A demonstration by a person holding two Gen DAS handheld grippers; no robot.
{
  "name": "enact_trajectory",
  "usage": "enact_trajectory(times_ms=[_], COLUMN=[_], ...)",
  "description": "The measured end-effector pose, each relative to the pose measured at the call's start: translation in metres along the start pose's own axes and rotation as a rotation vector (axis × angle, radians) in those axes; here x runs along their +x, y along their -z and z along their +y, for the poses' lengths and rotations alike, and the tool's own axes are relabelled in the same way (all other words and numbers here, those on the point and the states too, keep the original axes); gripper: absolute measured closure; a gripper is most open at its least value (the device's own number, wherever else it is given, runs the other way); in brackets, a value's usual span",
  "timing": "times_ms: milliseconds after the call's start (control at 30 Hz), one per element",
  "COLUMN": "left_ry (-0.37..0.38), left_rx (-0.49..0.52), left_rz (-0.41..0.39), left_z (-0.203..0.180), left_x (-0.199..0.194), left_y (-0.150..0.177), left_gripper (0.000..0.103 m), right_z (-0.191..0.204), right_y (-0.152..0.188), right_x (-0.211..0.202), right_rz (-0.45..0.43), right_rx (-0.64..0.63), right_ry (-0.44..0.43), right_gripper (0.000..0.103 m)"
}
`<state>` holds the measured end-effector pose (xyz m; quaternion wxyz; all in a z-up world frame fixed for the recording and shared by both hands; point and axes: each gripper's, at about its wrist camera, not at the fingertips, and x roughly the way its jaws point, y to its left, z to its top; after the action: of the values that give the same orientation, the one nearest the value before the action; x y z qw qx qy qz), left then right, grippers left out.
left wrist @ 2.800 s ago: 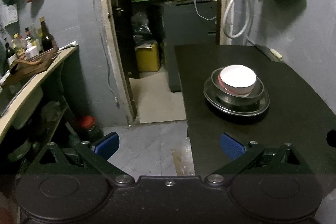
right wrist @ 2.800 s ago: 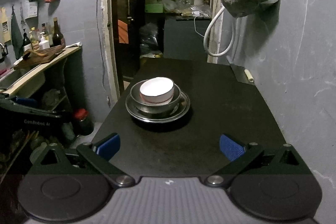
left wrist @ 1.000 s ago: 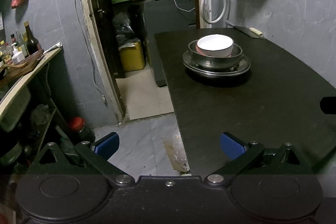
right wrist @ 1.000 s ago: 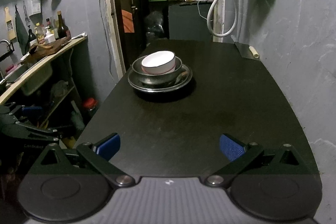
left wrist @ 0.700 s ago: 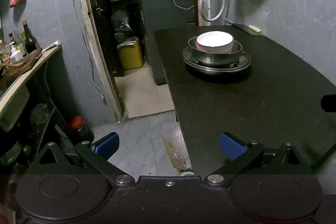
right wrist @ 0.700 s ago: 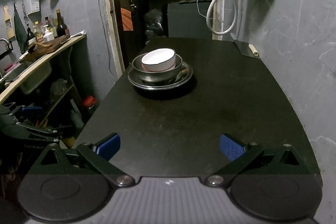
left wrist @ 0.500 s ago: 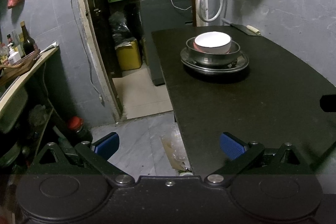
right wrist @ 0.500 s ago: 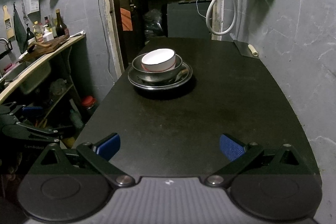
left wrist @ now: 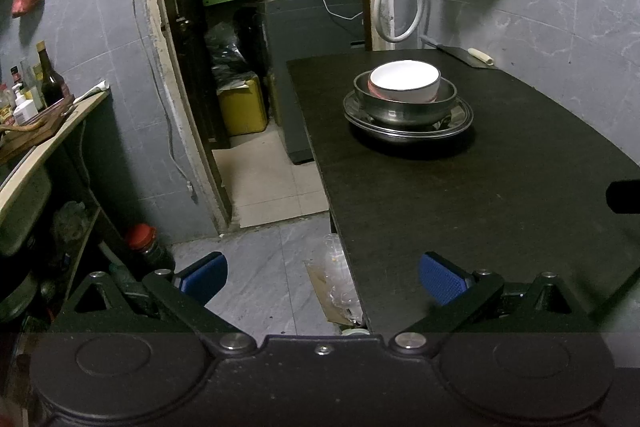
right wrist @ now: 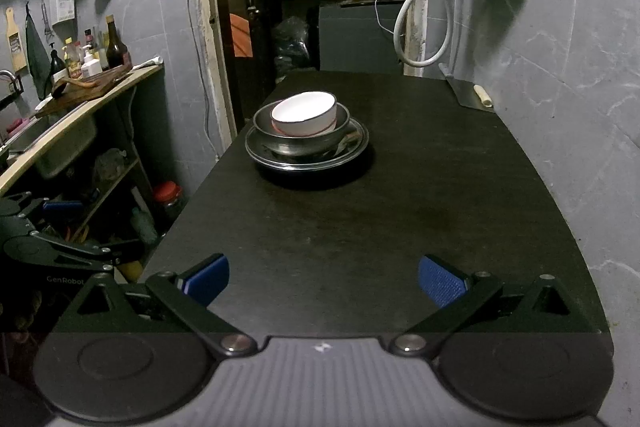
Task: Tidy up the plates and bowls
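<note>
Now, risk: the white bowl [right wrist: 305,114] sat tilted in the metal bowl [right wrist: 300,141] on the plate [right wrist: 308,159]; a knock could slide it out.
Stack position: near the table's left edge, well apart from both tongs.
Left tongs [left wrist: 322,273]: spread, empty.
Right tongs [right wrist: 324,275]: spread, empty, over the table.
Surface: dark table [right wrist: 380,227], mostly bare.
Room: dim, grey walls, open doorway [left wrist: 260,27].
</note>
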<state>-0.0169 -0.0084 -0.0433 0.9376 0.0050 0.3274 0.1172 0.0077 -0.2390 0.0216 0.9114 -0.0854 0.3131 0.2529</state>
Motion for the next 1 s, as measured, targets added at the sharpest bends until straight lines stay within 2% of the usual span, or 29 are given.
enact_trajectory(times_ms=[1000], left_ry=[0.01], left_rx=[0.011], left_rz=[0.005], left_z=[-0.0001], left_x=[0.0022], left_y=[0.001], left_gripper=[0.001], right_z=[0.0018], right_y=[0.0034], right_x=[0.0052], right_rz=[0.01], right_rx=[0.0], right_ry=[-0.002], right_gripper=[0.0])
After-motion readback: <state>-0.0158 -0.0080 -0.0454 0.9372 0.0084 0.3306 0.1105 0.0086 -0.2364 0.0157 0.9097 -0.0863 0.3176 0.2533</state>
